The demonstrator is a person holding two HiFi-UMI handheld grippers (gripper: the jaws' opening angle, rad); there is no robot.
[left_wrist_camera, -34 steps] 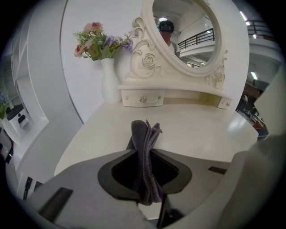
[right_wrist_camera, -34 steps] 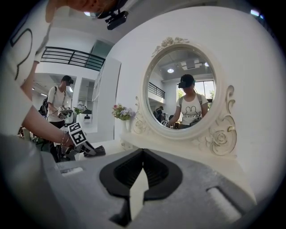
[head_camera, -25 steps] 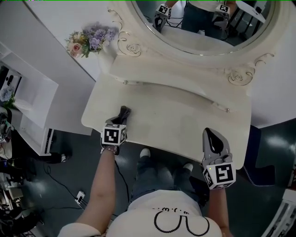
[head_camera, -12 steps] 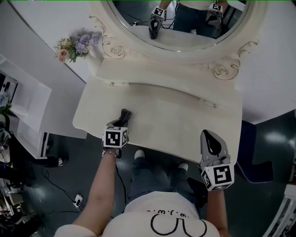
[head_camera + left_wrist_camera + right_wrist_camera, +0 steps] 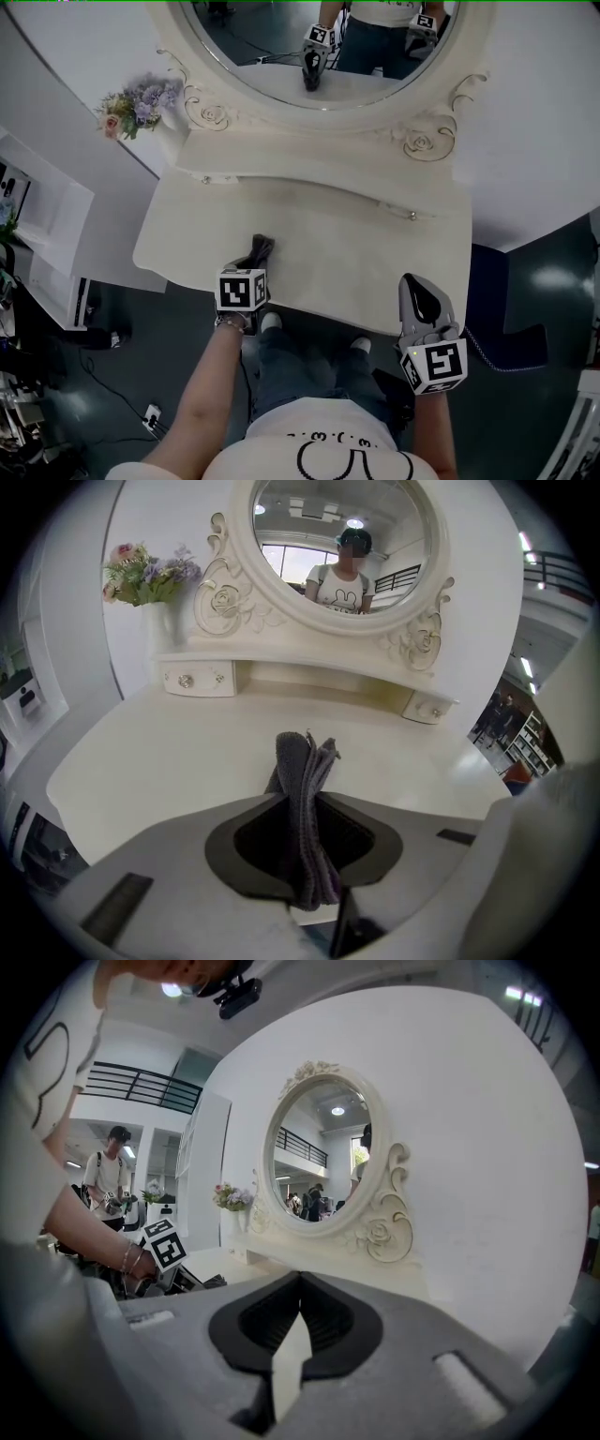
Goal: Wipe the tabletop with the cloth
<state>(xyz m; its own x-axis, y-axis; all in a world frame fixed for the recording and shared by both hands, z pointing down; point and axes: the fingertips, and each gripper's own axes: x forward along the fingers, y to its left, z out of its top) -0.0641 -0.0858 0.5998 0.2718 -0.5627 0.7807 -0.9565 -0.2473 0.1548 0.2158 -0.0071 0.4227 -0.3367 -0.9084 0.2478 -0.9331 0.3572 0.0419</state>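
A dark grey cloth (image 5: 261,246) hangs folded between the jaws of my left gripper (image 5: 255,259), which is shut on it at the front edge of the cream tabletop (image 5: 347,244). In the left gripper view the cloth (image 5: 305,789) stands upright in the left gripper (image 5: 306,810), with the tabletop (image 5: 178,752) spread out beyond it. My right gripper (image 5: 411,281) hovers at the front right edge of the table, shut with nothing in it. In the right gripper view the right gripper (image 5: 298,1285) has its jaws closed together and points toward the mirror.
An oval mirror (image 5: 319,47) in an ornate cream frame stands at the back of the table, above a raised shelf with small drawers (image 5: 281,169). A vase of flowers (image 5: 136,101) sits at the back left. White shelving (image 5: 47,234) stands to the left on the dark floor.
The head camera has tilted, so the table sits lower-left in view. My left gripper with the cloth has shifted a little right along the front edge. The right gripper stays shut.
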